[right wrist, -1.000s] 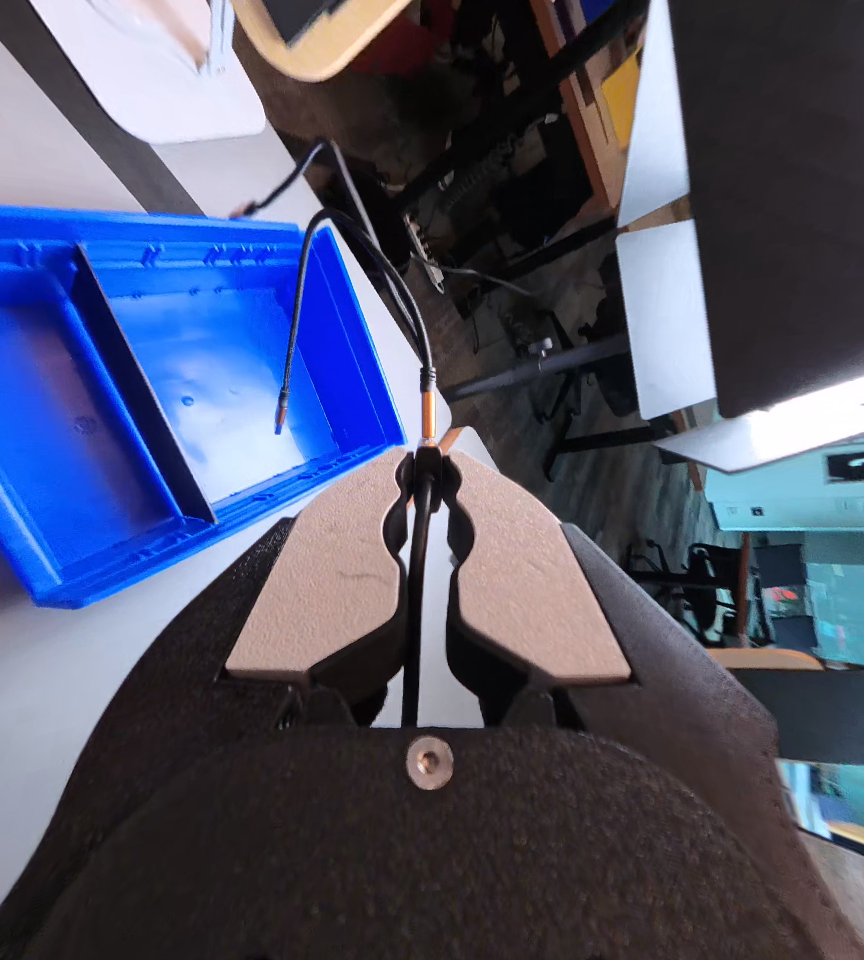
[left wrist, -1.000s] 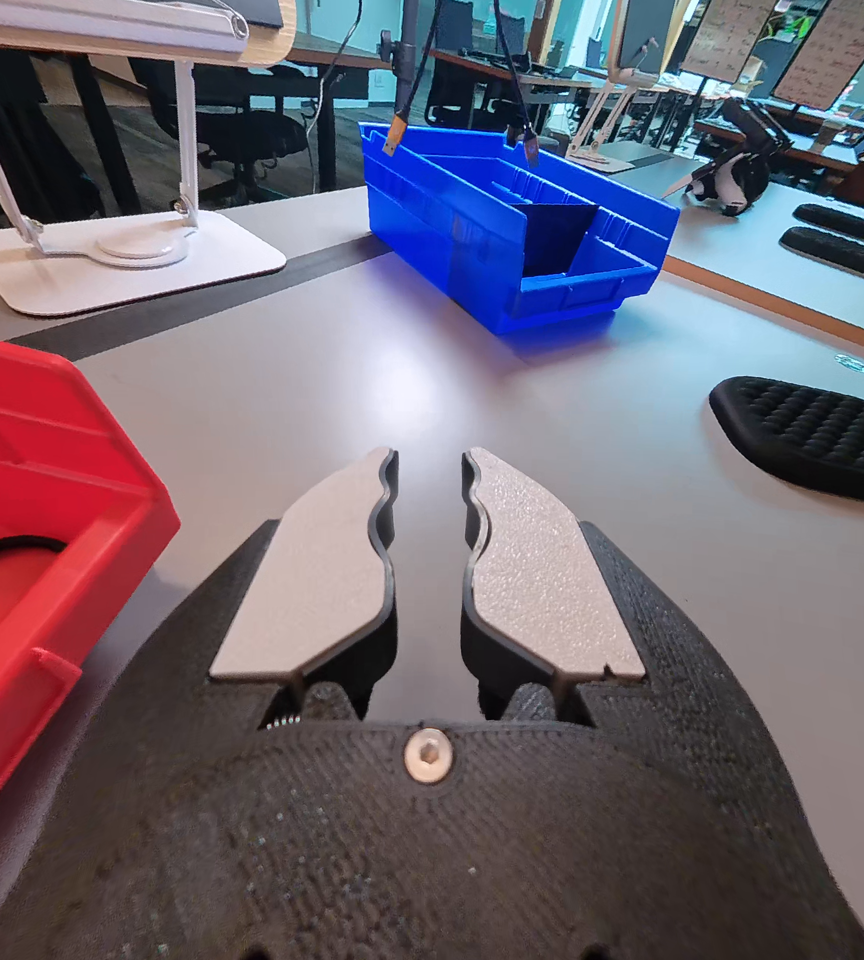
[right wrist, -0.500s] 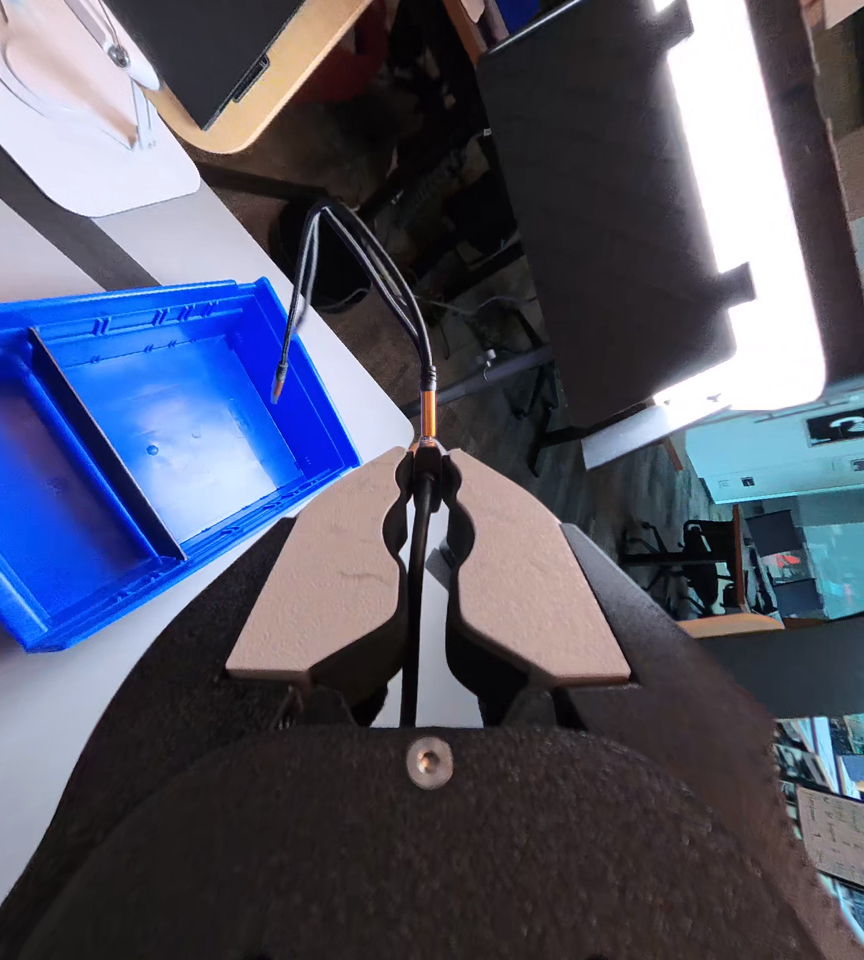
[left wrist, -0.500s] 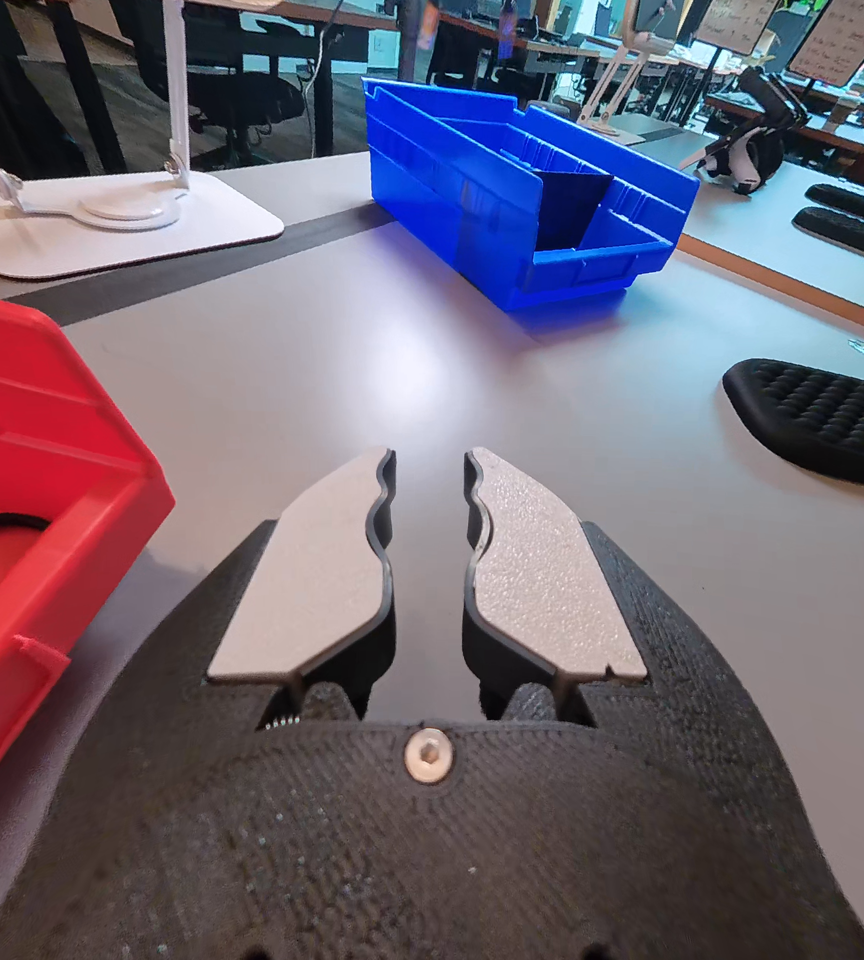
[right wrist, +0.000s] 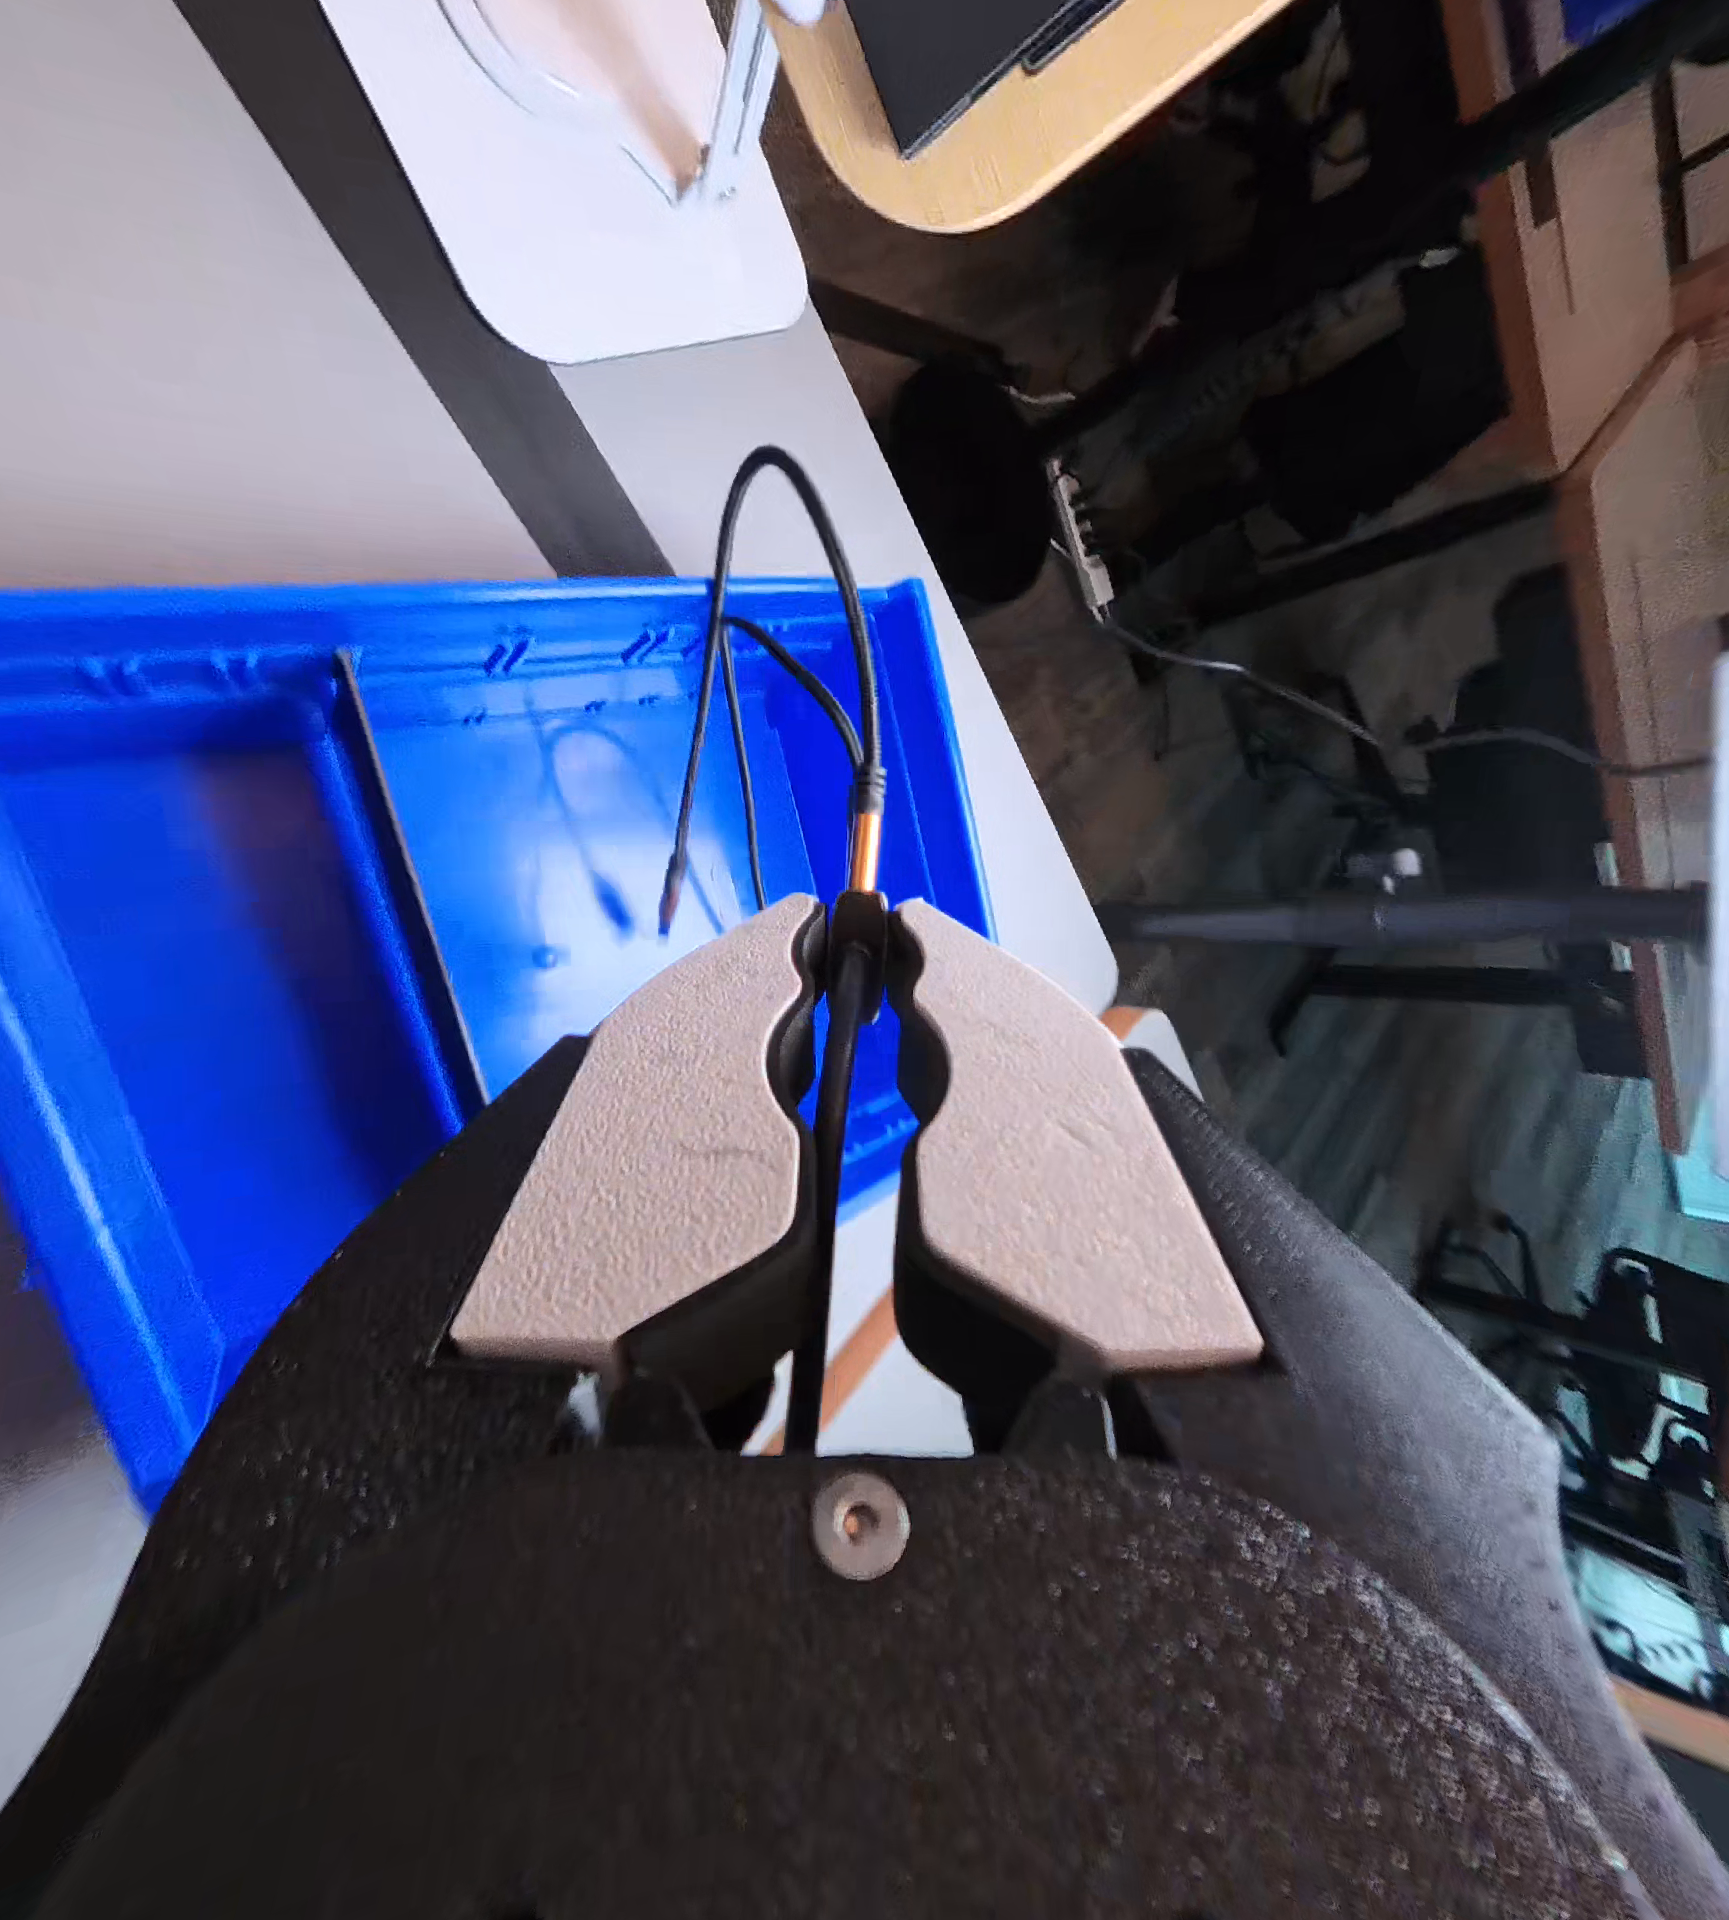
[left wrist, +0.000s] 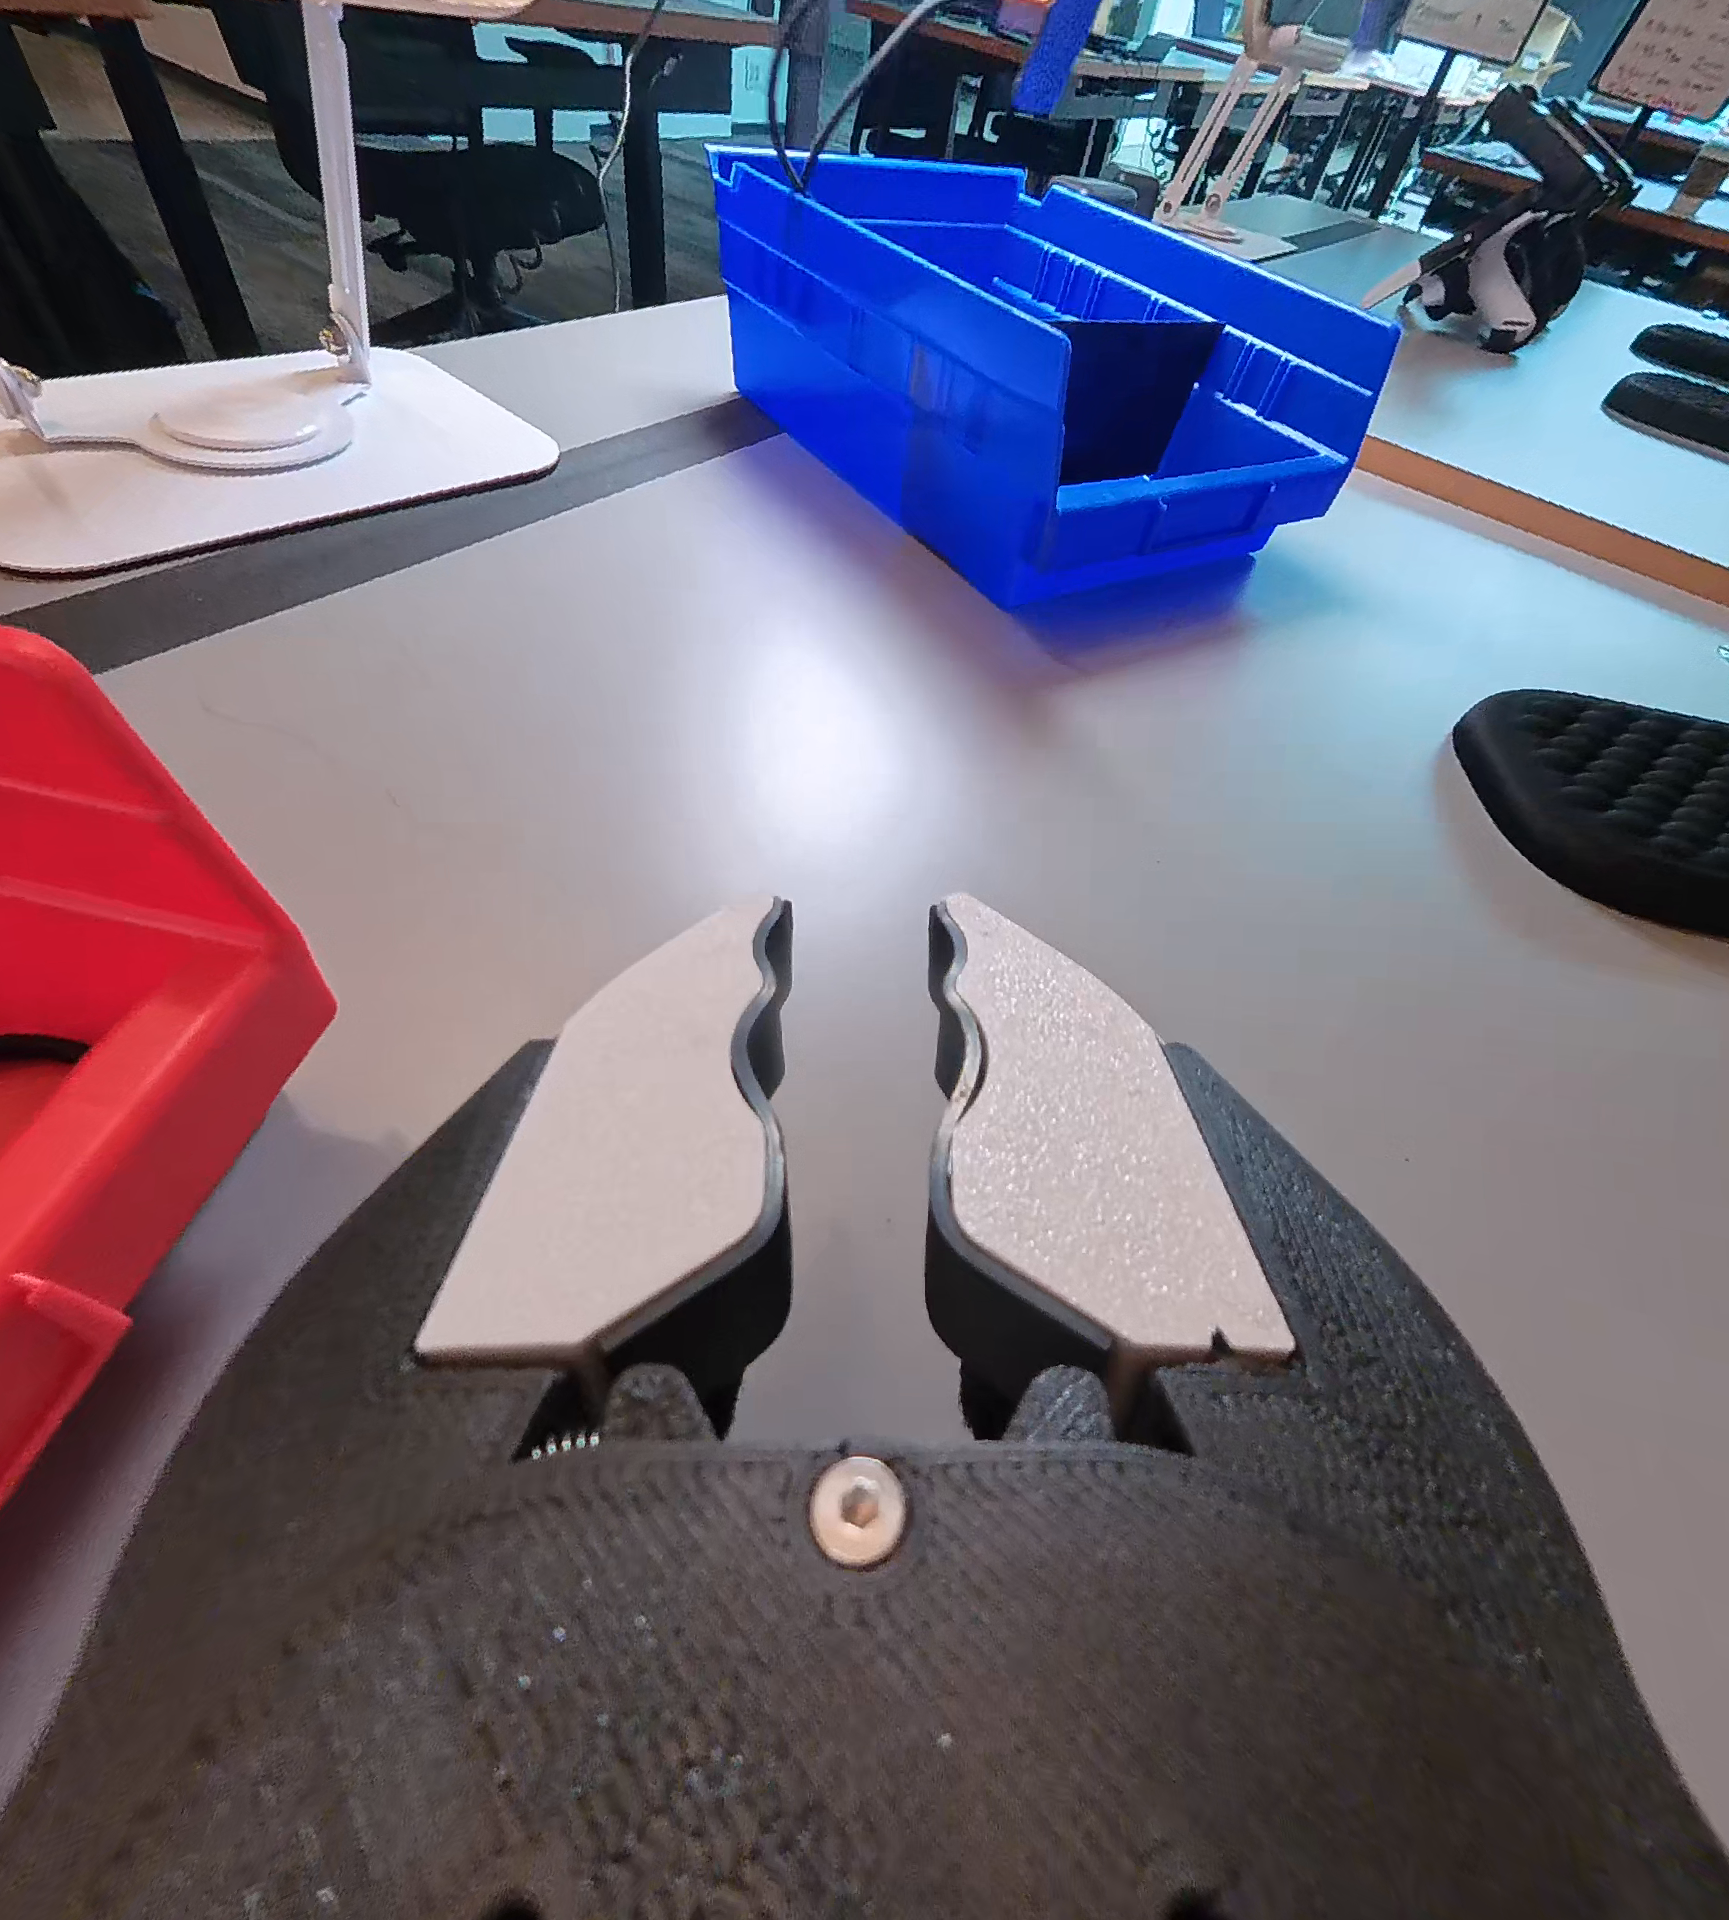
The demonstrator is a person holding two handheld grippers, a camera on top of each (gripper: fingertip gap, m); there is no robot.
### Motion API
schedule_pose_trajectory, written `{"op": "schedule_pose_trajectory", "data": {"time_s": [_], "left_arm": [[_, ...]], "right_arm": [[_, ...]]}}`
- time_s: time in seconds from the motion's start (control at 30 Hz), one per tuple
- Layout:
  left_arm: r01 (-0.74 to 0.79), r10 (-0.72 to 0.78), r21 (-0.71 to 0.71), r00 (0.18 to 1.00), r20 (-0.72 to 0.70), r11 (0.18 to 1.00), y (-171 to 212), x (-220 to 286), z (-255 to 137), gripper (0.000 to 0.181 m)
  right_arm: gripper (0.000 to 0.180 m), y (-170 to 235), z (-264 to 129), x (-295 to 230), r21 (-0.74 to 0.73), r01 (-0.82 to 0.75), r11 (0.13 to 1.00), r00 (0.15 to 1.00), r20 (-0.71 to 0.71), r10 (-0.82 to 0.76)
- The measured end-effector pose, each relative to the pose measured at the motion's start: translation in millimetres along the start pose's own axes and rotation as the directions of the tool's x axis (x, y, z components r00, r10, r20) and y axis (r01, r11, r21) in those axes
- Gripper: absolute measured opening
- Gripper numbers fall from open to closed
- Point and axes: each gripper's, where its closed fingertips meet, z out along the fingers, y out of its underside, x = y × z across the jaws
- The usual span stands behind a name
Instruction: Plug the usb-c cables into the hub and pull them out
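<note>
Left gripper (left wrist: 860, 925): fingers parted, holding nothing, low over the grey counter (left wrist: 631, 748). Beside it, one red bin (left wrist: 60, 997); farther right, one black wrist rest (left wrist: 1660, 810). Beyond, one blue bin (left wrist: 943, 416) and one white lamp base (left wrist: 216, 457). Right gripper (right wrist: 858, 920): fingers clamped on one black usb-c cable (right wrist: 839, 1049), its loose ends dangling over the blue bin's far compartment.

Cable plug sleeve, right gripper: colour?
Copper-orange sleeve, on a black cable; right wrist view shows it best.
</note>
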Motion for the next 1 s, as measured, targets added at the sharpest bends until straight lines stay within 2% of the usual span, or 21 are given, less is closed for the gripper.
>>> {"op": "schedule_pose_trajectory", "data": {"time_s": [0.23,0.33,0.4,0.5,0.63,0.83,1.0], "left_arm": [[-0.014,0.014,-0.025,1.000,-0.016,1.000,6,5,3,0.025],[-0.010,0.010,-0.027,1.000,-0.021,1.000,7,5,3,0.025],[-0.003,0.003,-0.029,1.000,-0.025,1.000,8,5,4,0.025],[0.002,-0.003,-0.033,0.999,-0.033,0.999,9,5,5,0.025],[0.004,-0.005,-0.046,0.999,-0.034,0.999,12,6,7,0.025],[-0.012,0.012,-0.026,1.000,-0.002,1.000,7,3,4,0.025],[-0.025,0.026,-0.006,0.999,0.042,1.000,1,-3,0,0.026]], "right_arm": [[0.011,10,79,-18,0.137,-0.206,0.969,0.978,0.060,0.199],[0.014,34,93,-35,0.089,-0.264,0.961,0.961,0.112,0.253],[0.015,52,92,-46,0.033,-0.249,0.968,0.961,0.136,0.243],[0.031,68,78,-56,-0.009,-0.249,0.969,0.954,0.172,0.247],[0.046,64,42,-49,0.056,-0.307,0.950,0.940,0.177,0.293],[0.045,31,-27,-12,0.336,-0.399,0.853,0.912,0.044,0.409],[0.041,-14,-82,-41,0.588,-0.423,0.689,0.872,0.059,0.486]]}}
